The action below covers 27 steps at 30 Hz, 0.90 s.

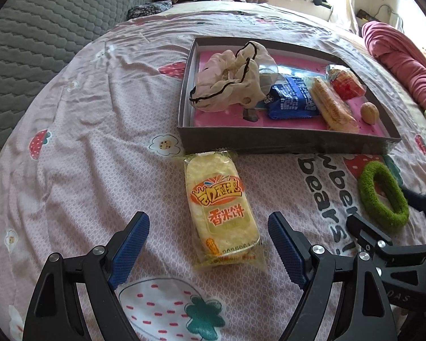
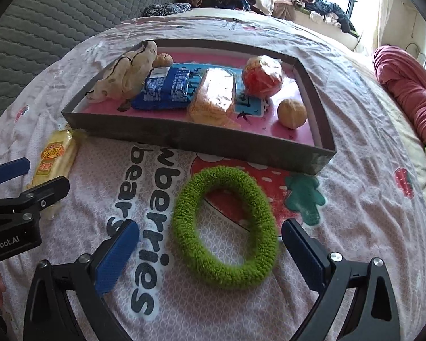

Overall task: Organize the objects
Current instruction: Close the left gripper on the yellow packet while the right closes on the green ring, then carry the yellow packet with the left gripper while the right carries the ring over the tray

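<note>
A yellow rice-cracker packet (image 1: 221,213) lies flat on the strawberry-print bedsheet, just in front of the dark shallow box (image 1: 284,140). My left gripper (image 1: 208,221) is open and straddles the packet's near half, with both blue pads clear of it. To the right, a fuzzy green ring (image 2: 227,275) lies on the sheet before the box (image 2: 198,139). My right gripper (image 2: 210,227) is open around the ring, one finger on each side, neither pressing on it. In the left wrist view the ring (image 1: 367,196) shows at the right edge.
The box holds a cream drawstring pouch (image 1: 230,79), a blue packet (image 1: 292,99), an orange snack packet (image 2: 213,99), a red wrapped snack (image 2: 261,76) and a walnut (image 2: 292,112). A grey quilted headboard stands at left, clothes are piled behind, and a pink blanket (image 2: 411,93) lies at right.
</note>
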Each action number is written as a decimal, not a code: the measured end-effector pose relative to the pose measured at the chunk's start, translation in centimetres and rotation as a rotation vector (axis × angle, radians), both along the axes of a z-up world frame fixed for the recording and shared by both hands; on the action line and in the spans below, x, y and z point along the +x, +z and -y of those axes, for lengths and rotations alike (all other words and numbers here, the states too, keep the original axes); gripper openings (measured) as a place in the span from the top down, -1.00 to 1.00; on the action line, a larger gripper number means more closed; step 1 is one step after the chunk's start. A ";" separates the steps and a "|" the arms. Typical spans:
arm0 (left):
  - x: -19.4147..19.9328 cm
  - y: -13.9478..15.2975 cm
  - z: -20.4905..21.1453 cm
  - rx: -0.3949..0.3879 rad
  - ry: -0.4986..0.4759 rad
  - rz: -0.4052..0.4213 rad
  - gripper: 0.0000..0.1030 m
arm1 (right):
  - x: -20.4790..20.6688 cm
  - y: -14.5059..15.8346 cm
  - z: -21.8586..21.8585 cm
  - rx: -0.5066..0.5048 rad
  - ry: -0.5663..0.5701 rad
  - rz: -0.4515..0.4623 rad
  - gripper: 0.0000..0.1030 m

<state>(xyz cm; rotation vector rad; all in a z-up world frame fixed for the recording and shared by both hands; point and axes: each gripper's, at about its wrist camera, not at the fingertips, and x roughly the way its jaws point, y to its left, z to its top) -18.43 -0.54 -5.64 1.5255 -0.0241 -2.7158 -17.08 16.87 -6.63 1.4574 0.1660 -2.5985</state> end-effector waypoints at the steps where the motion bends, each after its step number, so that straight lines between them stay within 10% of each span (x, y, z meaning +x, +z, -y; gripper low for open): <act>1: -0.1 -0.1 0.1 0.006 0.002 -0.004 -0.68 | -0.1 -0.1 -0.1 -0.009 -0.002 0.006 -0.72; 3: -0.4 -0.4 0.0 0.007 -0.002 0.002 -0.63 | -0.1 -0.1 -0.2 -0.002 -0.007 -0.004 -0.49; 7: -0.6 -0.8 -0.2 0.013 -0.017 0.024 0.16 | -0.1 0.2 -0.4 -0.005 -0.007 -0.014 0.03; 11: -0.4 -0.5 -0.3 0.059 -0.044 0.028 0.17 | 0.0 0.5 -0.4 -0.028 0.009 -0.021 0.43; 27: 0.7 3.9 -1.0 0.075 -0.072 -0.049 0.18 | 2.0 4.9 -0.9 -0.090 0.029 -0.091 0.49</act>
